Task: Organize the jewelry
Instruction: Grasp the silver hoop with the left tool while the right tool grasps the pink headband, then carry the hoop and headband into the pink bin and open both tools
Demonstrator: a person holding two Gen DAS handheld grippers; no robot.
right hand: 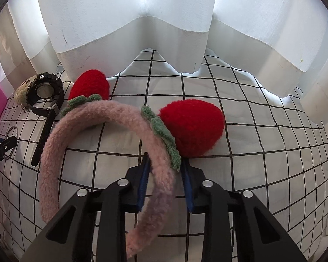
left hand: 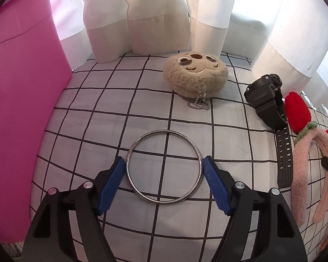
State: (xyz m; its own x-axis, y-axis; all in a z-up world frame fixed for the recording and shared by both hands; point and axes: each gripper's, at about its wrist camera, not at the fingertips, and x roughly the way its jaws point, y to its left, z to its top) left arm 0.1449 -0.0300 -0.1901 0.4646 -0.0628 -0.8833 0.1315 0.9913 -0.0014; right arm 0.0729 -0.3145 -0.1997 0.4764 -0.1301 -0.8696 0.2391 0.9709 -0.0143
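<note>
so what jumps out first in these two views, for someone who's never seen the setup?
The fuzzy pink headband with two red plush strawberries lies on the checked cloth, its band pinched in the right gripper. In the left wrist view, a silver bangle lies flat between the blue pads of the left gripper, which bracket its rim. Behind it sit a beige plush smiley charm and a black watch; a pink bin stands left.

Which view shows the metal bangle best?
The left wrist view: the metal bangle lies whole and centred on the checked cloth. The right wrist view shows it only small at the left edge, partly hidden.
</note>
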